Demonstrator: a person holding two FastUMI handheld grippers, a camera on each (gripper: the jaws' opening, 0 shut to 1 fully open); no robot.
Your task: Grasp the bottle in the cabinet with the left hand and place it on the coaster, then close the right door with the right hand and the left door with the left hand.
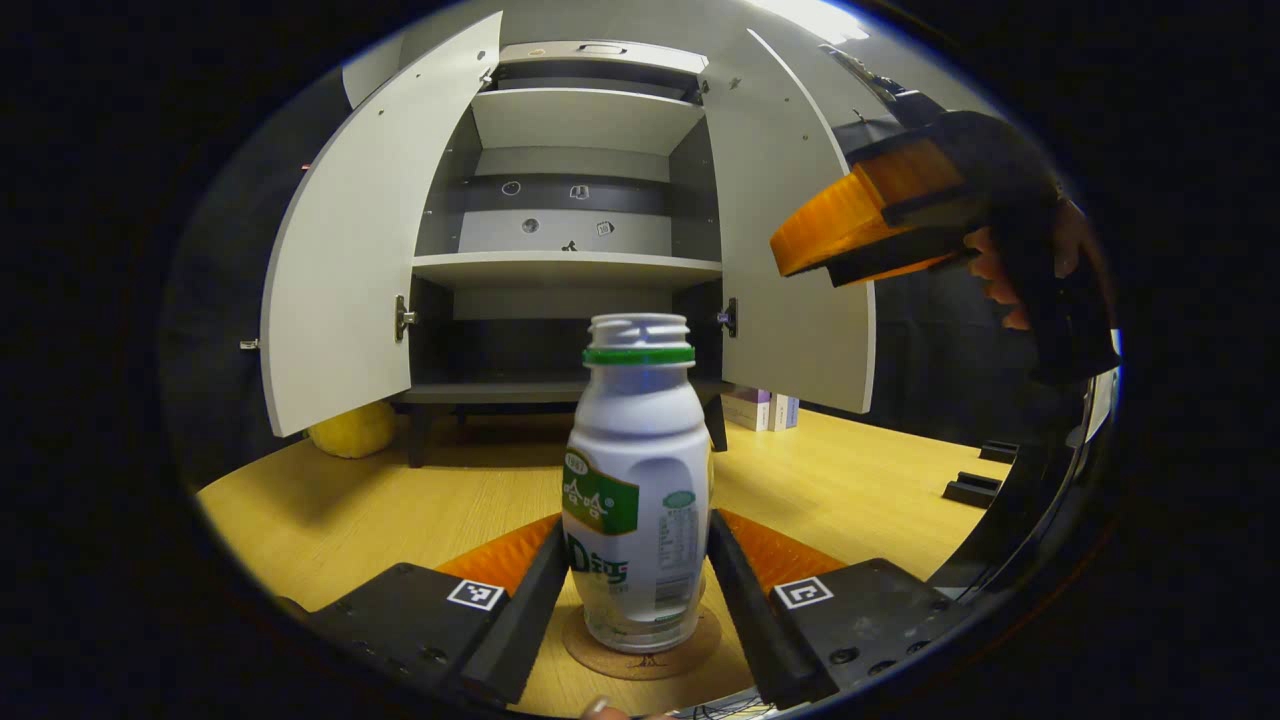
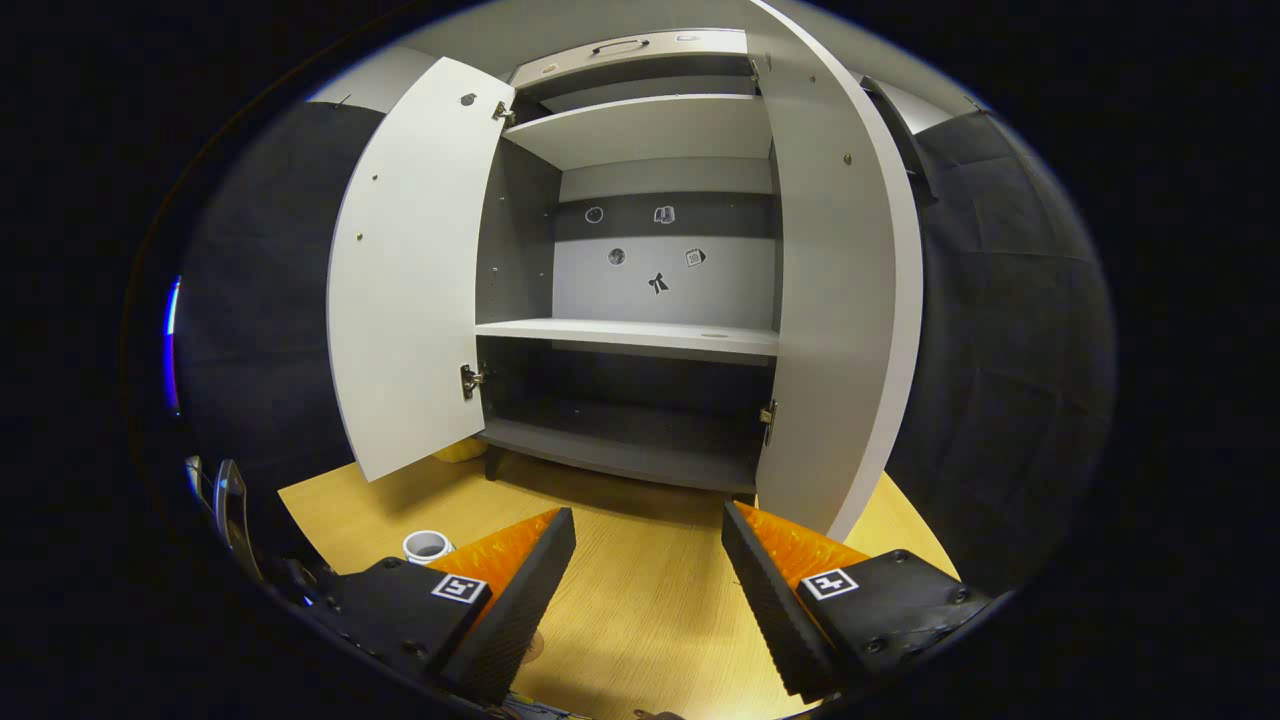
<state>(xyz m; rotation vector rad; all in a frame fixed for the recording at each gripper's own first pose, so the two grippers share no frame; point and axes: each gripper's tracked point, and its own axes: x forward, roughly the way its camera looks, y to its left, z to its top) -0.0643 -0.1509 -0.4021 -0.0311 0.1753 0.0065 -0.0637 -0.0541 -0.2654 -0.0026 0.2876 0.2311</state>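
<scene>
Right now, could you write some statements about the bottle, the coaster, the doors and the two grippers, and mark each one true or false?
1. The bottle stands upright on the coaster. True.
2. Both cabinet doors are shut. False: the left door and right door stand open.
3. The bottle has no cap. True.
4. The right gripper holds the bottle. False: it is open and holds nothing.
5. The left gripper has its fingers on either side of the bottle. True.
</scene>
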